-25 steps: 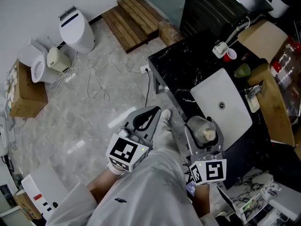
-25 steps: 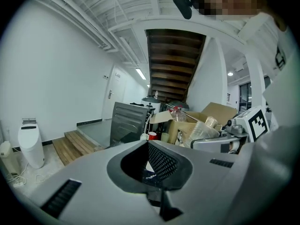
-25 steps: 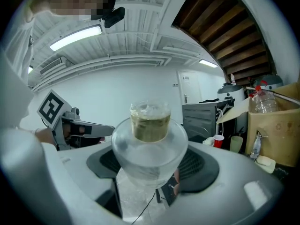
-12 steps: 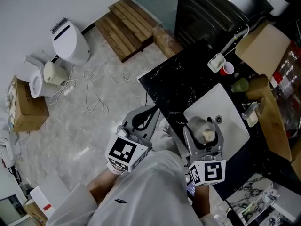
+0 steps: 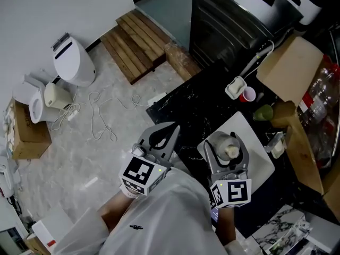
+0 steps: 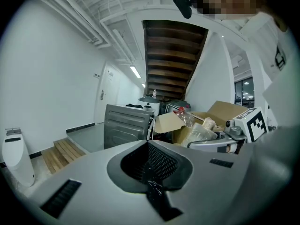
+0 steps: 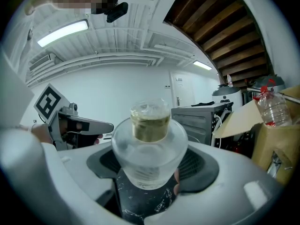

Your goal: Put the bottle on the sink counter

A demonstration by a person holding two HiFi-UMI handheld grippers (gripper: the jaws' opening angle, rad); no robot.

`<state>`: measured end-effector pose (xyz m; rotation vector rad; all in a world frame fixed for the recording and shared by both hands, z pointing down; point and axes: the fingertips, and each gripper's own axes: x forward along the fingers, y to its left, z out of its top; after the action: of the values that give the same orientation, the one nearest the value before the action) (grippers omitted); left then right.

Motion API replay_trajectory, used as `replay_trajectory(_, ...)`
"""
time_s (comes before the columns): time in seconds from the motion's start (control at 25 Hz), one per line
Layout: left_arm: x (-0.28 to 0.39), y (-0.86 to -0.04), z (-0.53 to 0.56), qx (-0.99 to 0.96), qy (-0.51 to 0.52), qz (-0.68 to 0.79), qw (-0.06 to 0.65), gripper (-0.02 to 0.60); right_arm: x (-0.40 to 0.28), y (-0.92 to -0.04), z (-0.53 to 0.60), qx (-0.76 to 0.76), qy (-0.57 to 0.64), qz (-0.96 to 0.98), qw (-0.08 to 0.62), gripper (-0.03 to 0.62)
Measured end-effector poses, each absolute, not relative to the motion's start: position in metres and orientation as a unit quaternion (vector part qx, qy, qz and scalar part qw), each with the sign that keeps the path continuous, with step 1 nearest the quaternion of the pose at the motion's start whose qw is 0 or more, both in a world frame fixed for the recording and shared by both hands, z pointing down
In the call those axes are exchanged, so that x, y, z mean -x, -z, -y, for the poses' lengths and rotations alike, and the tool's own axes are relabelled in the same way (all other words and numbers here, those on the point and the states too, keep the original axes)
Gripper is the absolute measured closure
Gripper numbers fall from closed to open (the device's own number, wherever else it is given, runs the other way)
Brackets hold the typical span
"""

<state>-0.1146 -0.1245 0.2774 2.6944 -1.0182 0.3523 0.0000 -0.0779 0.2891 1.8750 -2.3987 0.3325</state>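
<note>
Right gripper view: right gripper (image 7: pixel 149 177) jaws clamp a bottle (image 7: pixel 149 139), neck out past their tips, over the sink (image 5: pixel 257 161). Empty left gripper (image 6: pixel 151 184) jaws pressed together. Seat it level on the table (image 5: pixel 194 116) beside, then release.

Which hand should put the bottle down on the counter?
Right. The right hand-held gripper is clamped on the bottle, above the black sink counter. The left hand-held gripper is shut and empty.

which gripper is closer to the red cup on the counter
Right. The right gripper, holding the bottle, is over the sink near the red cup; the left gripper is farther, at the counter's edge.
</note>
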Motion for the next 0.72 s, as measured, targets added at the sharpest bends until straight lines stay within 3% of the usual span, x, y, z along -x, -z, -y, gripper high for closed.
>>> replay_trajectory(0.72,0.066,-0.276,0.146,-0.934,-0.134,0.308,0.119,0.575,-0.042,-0.280,0.110,-0.638,-0.122,0.759,0.041,0.247)
